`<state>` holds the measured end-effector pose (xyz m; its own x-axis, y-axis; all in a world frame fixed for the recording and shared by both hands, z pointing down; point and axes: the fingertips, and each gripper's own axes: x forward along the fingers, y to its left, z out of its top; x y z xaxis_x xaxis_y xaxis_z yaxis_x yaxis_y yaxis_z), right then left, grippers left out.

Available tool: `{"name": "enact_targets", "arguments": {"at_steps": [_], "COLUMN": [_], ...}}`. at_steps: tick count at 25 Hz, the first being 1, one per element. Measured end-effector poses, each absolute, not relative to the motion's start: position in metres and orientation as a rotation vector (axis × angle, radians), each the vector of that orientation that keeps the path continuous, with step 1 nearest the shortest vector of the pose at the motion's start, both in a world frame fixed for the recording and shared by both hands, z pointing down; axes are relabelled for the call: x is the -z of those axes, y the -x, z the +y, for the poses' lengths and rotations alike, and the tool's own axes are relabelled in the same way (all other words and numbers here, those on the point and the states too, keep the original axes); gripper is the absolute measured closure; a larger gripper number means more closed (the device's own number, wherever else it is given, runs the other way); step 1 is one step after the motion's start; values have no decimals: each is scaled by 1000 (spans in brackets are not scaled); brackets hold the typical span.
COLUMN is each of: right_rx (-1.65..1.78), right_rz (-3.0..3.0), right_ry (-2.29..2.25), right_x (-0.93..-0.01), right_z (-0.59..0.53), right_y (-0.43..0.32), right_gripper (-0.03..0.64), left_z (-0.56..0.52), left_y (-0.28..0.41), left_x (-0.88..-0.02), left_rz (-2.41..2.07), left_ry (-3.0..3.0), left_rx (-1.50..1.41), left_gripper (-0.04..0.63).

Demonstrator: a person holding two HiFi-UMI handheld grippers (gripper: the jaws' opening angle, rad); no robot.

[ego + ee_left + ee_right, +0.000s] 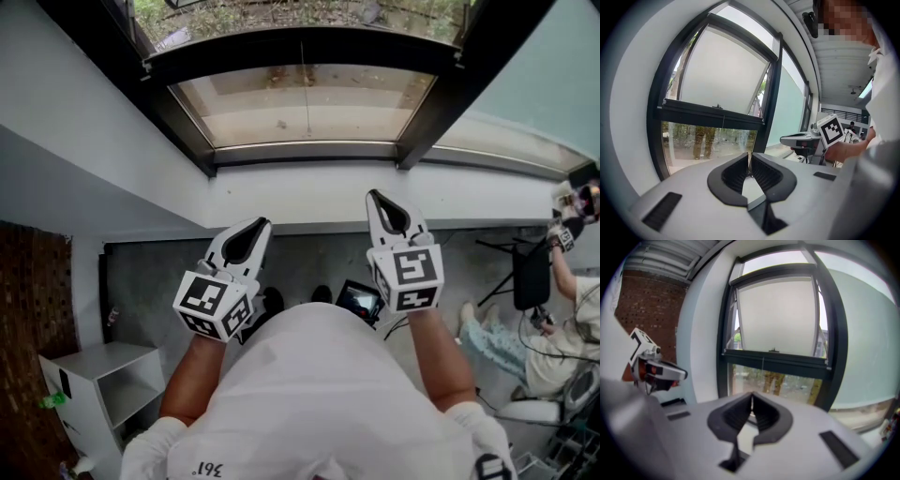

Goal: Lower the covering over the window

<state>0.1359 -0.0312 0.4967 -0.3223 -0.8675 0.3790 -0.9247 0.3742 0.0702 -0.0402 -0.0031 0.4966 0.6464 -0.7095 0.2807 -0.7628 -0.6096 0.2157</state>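
Both jaws are shut and empty, left gripper [749, 158] and right gripper [751, 399]. Open one, pinch the cord [762, 364] mid-frame under the blind [776, 315], pull straight down.

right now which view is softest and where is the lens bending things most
Right gripper view: softest, with the right gripper smeared in the foreground and the window frame bowed. Left gripper view: sharper, but a strong fisheye curves the frame and the corners go black. Head view: least bent, daylight through the glass is bright, the floor below is dim.
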Motion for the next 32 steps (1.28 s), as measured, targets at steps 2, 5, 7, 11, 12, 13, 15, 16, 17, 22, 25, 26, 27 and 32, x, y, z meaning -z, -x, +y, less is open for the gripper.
{"name": "enact_targets", "arguments": {"at_steps": [2,5,7,11,12,13,15,16,17,22,25,26,27,32], "right_rx": [-243,-253,-264,-275,-275,-277,-280,-276,-267,-225,-220,-221,-223,-228], "right_rz": [-2276,-2258,-2242,-2215,-2208,-2204,-2201,-2199,-2197,-2203,-2202,-2202,-2203,-2208], "right_ry": [-1580,-1590,-1593,-1598,-1599,-1601,-1598,-1593,-1584,-1552,-1553,-1551,-1549,-1539], "right_x": [-498,-501,-505,-511,-511,-511,-510,-509,-508,-499,-498,-498,-498,-499], "right_z": [-27,-22,-21,-17,-16,-15,-12,-12,-12,-11,-11,-10,-9,-5], "right_y": [-136,-130,-124,-114,-111,-108,-101,-98,-95,-80,-76,-74,-73,-70], "right_gripper": [594,594,594,594,595,595,595,595,595,597,597,597,597,597], "left_z": [0,3,3,5,6,8,10,10,10,10,11,12,14,17], "left_y": [43,52,61,74,76,77,81,82,82,85,85,84,83,79], "left_x": [-496,-497,-498,-501,-502,-503,-502,-502,-501,-497,-496,-497,-498,-498], "left_rz": [-1155,-1129,-1119,-1104,-1098,-1092,-1078,-1073,-1068,-1051,-1039,-1034,-1030,-1016], "left_ry": [-2559,-2568,-2564,-2560,-2560,-2560,-2564,-2568,-2572,-2586,-2590,-2591,-2591,-2596], "left_rx": [-254,-264,-267,-267,-266,-266,-265,-265,-266,-264,-262,-263,-265,-266], "left_gripper": [560,560,560,560,560,560,560,560,560,560,560,560,560,560]}}
